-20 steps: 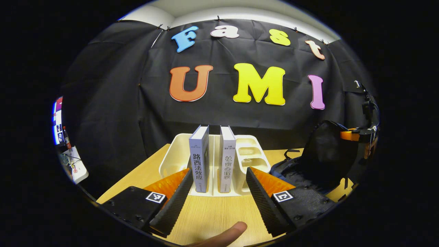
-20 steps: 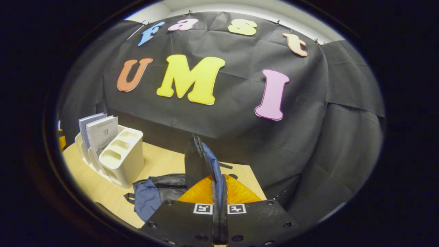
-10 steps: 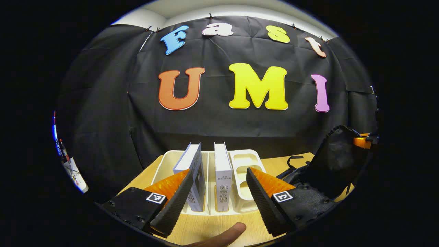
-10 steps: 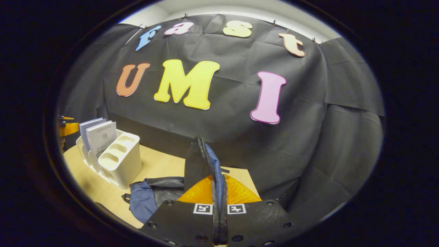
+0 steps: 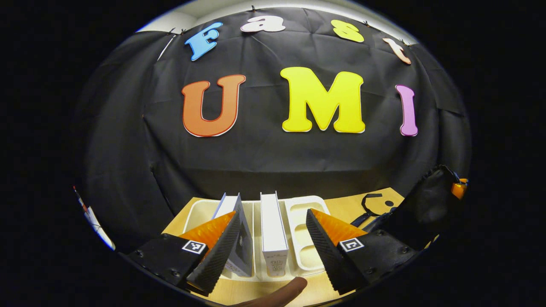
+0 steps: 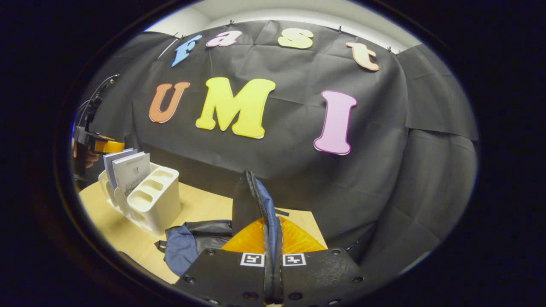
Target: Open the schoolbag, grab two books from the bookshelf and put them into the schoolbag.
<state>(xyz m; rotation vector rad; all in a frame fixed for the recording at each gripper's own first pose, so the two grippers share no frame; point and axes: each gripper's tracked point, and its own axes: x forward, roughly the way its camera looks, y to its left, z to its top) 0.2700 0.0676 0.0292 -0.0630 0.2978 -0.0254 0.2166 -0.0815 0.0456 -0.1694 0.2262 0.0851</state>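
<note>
Left gripper view: fingers are spread astride two books in the bookshelf, ready for gripping. Right gripper is pinched on the schoolbag flap, so its mouth is held open.

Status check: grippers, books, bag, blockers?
Left hand-held gripper open above two upright books in white bookshelf. Right hand-held gripper shut on schoolbag flap, holding it up. Nothing blocking.

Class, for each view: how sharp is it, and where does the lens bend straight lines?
Left gripper view: sharp; book edges splay outward and the table edge curves. Right gripper view: sharp; bookshelf leans near the rim, and the schoolbag flap stays crisp.
</note>
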